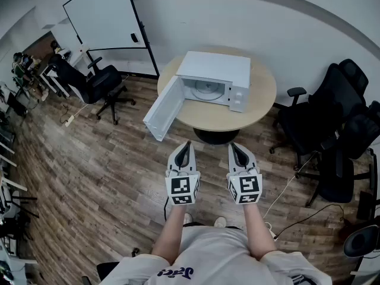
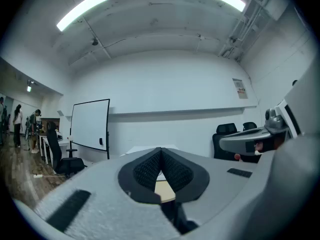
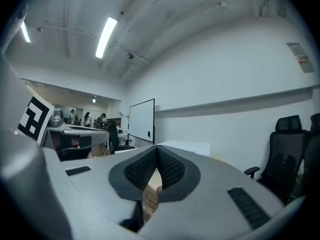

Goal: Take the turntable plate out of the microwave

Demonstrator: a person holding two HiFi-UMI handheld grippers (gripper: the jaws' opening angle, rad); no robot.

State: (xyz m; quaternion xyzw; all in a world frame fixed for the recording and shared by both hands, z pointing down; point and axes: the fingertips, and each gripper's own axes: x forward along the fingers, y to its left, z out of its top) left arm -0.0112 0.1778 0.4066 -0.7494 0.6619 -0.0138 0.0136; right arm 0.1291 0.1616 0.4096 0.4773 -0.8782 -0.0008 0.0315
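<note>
A white microwave [image 1: 215, 79] stands on a round wooden table [image 1: 261, 97], its door [image 1: 164, 107] swung wide open toward the left. Inside its cavity lies the glass turntable plate [image 1: 207, 88]. My left gripper [image 1: 186, 143] and right gripper [image 1: 236, 146] are held side by side, level, short of the table's near edge, both shut with nothing between their jaws. In the left gripper view the left gripper's tips [image 2: 160, 150] meet in front of the microwave top [image 2: 147, 148]. In the right gripper view the right gripper's tips [image 3: 156, 149] meet too, with the microwave [image 3: 187, 147] just beyond.
Black office chairs [image 1: 323, 114] stand to the right of the table, and another chair [image 1: 95, 83] to the left. A whiteboard [image 1: 107, 16] leans at the back wall. Cables [image 1: 291, 186] trail over the wooden floor at the right. Desks and people are far off at the left [image 2: 27, 126].
</note>
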